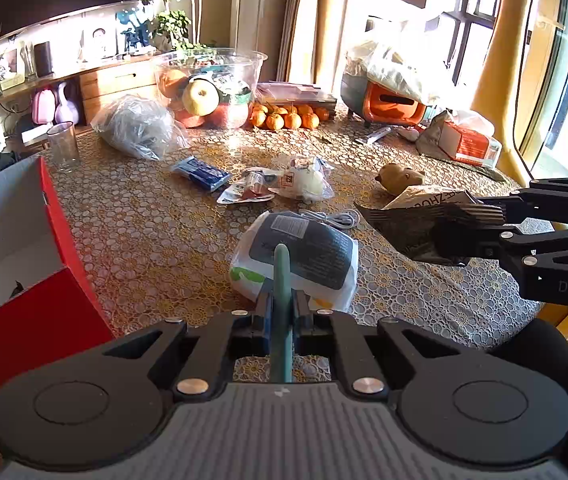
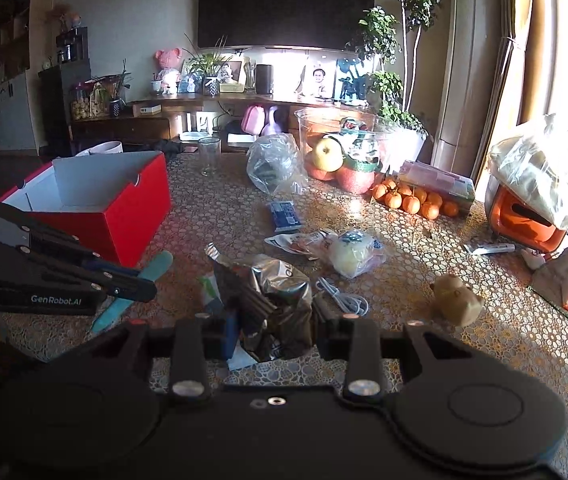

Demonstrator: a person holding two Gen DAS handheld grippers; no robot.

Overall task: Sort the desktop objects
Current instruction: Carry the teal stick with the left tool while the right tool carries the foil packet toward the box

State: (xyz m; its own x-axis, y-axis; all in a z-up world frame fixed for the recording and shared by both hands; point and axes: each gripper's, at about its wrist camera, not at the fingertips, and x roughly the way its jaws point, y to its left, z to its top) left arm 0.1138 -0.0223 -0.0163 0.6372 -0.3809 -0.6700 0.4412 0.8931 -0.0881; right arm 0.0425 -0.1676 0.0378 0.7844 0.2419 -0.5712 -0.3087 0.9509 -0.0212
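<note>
A: Your left claw (image 1: 282,304) is clamped tight on a teal stick (image 1: 282,276), held above the worktop (image 1: 132,216). Right one?

B: Your right claw (image 2: 274,320) is partly closed, gripping a crumpled foil packet (image 2: 280,288) off the surface.

A: Containers?

B: Red box (image 2: 124,216) at the worktop's left edge, interior white; contents cannot be made out. Clear bowl (image 1: 212,80) at the back holds fruit and packets. Tangerines (image 1: 284,118) lie loose beside it.

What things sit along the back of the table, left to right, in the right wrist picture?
Red box → glass → plastic bag → fruit bowl → tangerines → orange box.
</note>
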